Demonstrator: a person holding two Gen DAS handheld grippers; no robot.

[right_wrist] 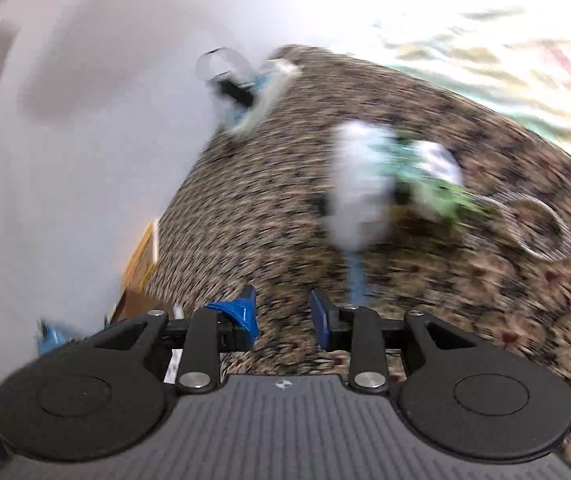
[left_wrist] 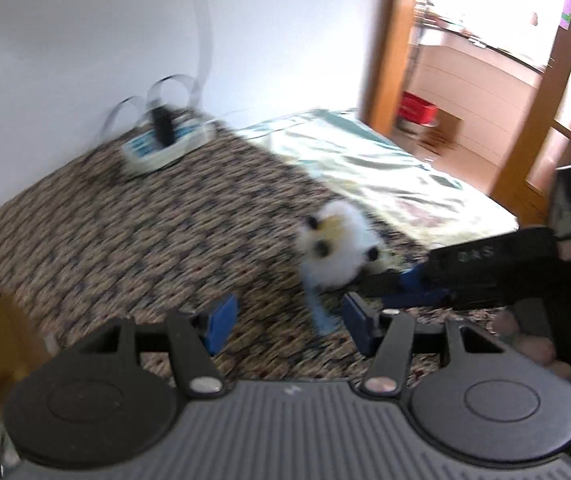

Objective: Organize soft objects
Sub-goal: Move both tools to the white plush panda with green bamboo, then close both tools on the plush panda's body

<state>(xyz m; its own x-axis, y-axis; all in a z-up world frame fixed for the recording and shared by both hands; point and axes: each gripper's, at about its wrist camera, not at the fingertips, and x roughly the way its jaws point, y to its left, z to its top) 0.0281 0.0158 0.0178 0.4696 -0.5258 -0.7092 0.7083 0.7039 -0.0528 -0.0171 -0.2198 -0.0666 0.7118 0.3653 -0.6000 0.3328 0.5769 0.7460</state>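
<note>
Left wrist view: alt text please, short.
A fluffy white plush toy with black eyes lies on a brown patterned bedspread, just beyond the open, empty left tool. The right tool reaches in beside the toy; the picture is motion-blurred.

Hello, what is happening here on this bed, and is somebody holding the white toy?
A person holds two grippers over a patterned bedspread. A white plush toy lies on it, ahead of both. The left gripper and right gripper are open and empty. A white-and-blue item sits near the wall. The pictures are blurred.

Both wrist views low, sharing bedspread (left_wrist: 125, 240)
</note>
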